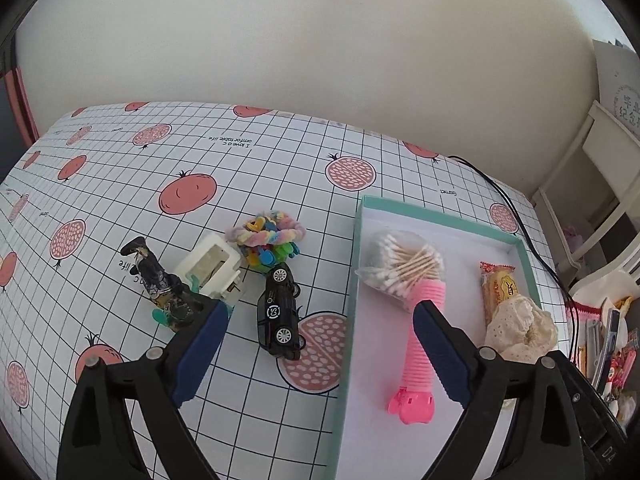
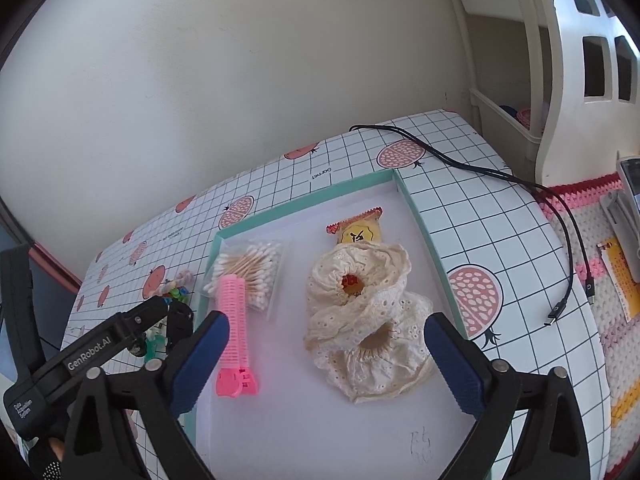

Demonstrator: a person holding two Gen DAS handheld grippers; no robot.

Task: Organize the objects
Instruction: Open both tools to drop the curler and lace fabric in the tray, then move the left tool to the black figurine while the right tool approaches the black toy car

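Observation:
A teal-rimmed box [image 1: 347,292] [image 2: 424,224] holds a bag of cotton swabs [image 1: 400,264] [image 2: 252,272], a pink hair roller [image 1: 420,344] [image 2: 234,336], a snack packet [image 1: 499,284] [image 2: 358,230] and cream lace scrunchies [image 1: 520,328] [image 2: 368,320]. Left of the box on the cloth lie a black toy car [image 1: 280,316], a white plastic case [image 1: 210,266], a dark figurine [image 1: 160,284] and a pastel scrunchie with coloured clips [image 1: 266,240]. My left gripper [image 1: 320,308] is open above the car and the box rim. My right gripper [image 2: 326,322] is open over the lace scrunchies.
A grid tablecloth with pomegranate prints [image 1: 192,192] [image 2: 476,292] covers the table. A black USB cable [image 2: 520,184] [image 1: 516,216] runs along the right side. White furniture [image 2: 568,60] and a crocheted cloth [image 2: 612,280] stand to the right. A wall is behind.

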